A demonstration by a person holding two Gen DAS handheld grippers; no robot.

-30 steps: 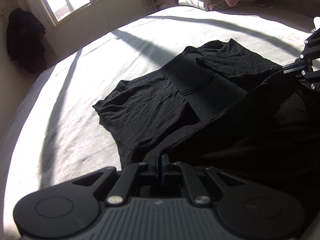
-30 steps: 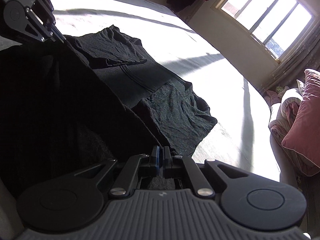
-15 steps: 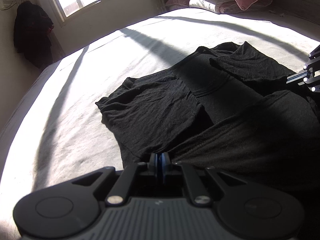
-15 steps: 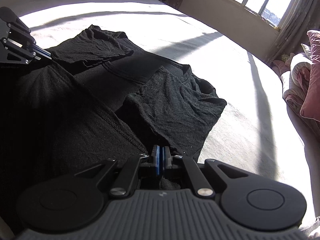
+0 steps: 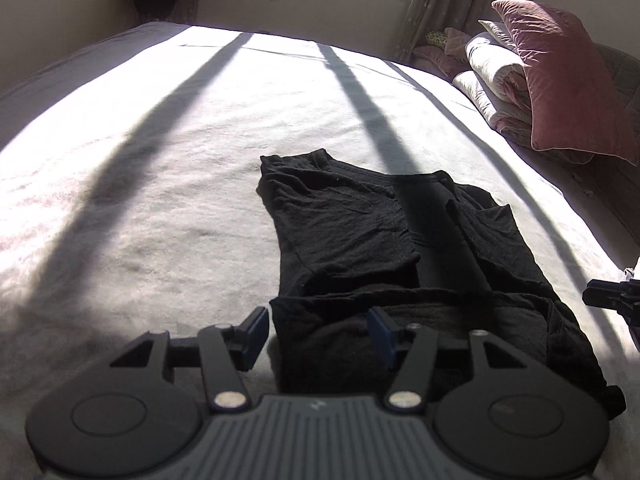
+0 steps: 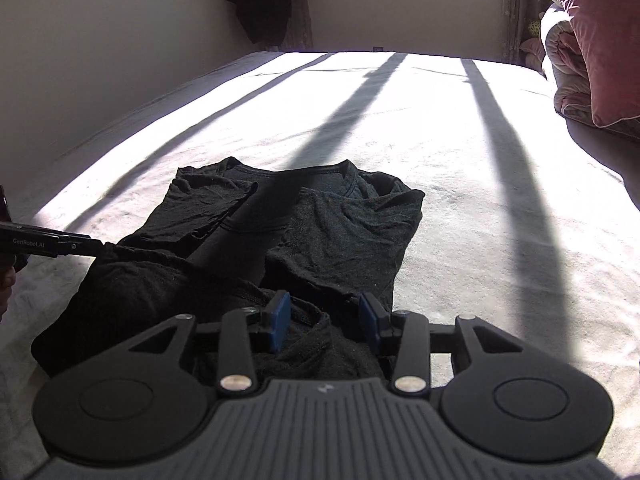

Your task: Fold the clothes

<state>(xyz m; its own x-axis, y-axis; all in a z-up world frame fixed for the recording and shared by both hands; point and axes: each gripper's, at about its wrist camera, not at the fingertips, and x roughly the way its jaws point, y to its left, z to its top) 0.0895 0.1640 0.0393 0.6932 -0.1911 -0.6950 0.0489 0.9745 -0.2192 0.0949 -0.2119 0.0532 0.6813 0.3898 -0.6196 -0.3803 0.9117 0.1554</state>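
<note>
Folding looks well underway: the black T-shirt [image 5: 400,248] lies on the sunlit bed [image 5: 160,160], its two sleeves turned in over the chest and its bottom hem brought up as a thick fold along the near edge, so the garment now reads as a rough rectangle, with its collar at the far end. The left gripper [image 5: 316,336] hovers over the near left corner of that fold, its jaws having just been opening; the blue-padded fingers [image 5: 256,332] stand apart, with the cloth edge lying between them but pressed by neither pad. The right gripper [image 6: 324,320] sits over the near right corner in the same way, its jaws also having just been opening, its fingers [image 6: 280,320] spread on either side of a rumpled bit of hem that they do not clamp. In the right wrist view the left gripper's tip reaches in from the left edge to the fold; in the left wrist view the other tool shows at the right edge. By this reading, the hem fold has been laid down and released. What seems left is another fold up toward the collar to make a compact bundle, and perhaps some smoothing, since the near fold is bunched and uneven. A pink pillow [image 5: 560,80] and rolled bedding lie at the far right, well apart from the shirt.
</note>
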